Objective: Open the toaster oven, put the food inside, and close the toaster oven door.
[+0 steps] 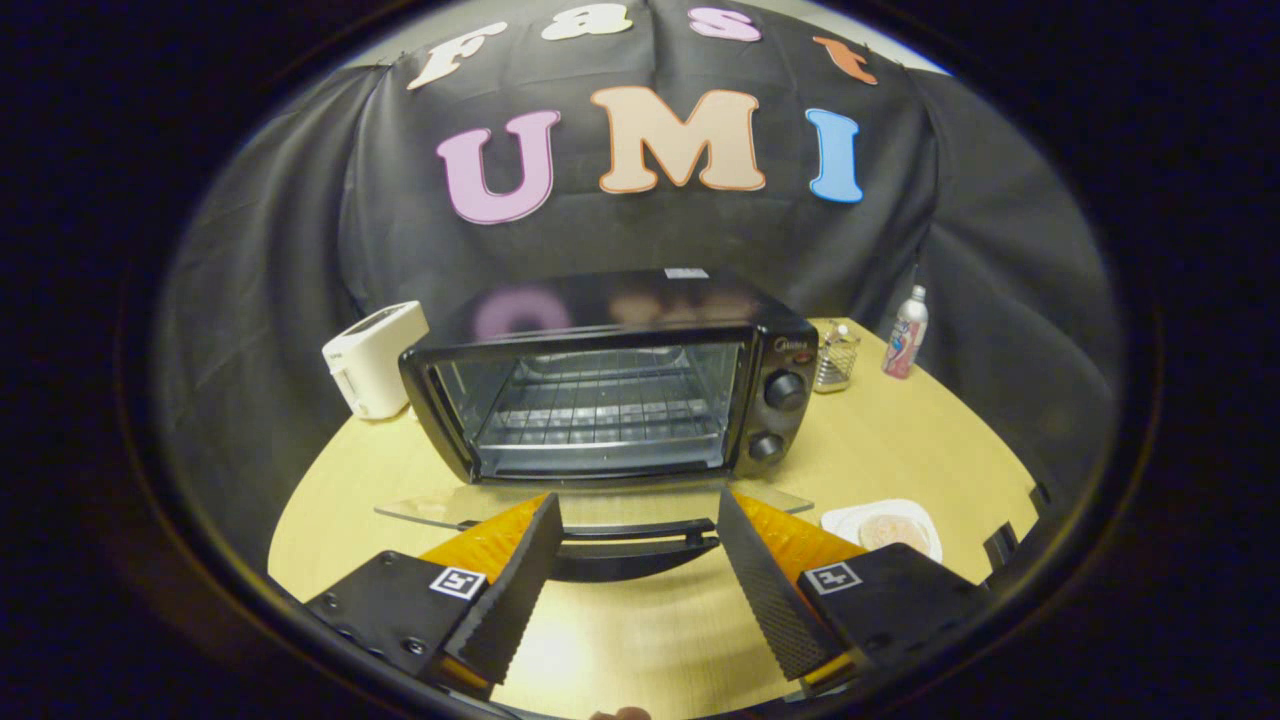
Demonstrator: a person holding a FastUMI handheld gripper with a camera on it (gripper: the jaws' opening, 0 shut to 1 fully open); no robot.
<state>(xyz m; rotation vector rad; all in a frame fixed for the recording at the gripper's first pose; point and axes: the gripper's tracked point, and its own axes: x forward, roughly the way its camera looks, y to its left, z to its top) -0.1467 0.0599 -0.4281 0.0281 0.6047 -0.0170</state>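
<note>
A black toaster oven (620,380) stands on the round wooden table (900,440), its glass door (590,505) folded down flat towards me. The wire rack (600,405) inside is bare. The door's black handle (635,545) lies just ahead of my gripper (635,535), between the two fingertips, which stand wide apart and do not press on it. The gripper is open and holds nothing. A round flat piece of food (893,531) rests on a white plate (850,520) to the right of the right finger.
A white toaster (372,358) stands left of the oven. Right of the oven are a small glass jar (836,356) and a bottle (905,333) near the table's far edge. The black cloth wall hangs close behind.
</note>
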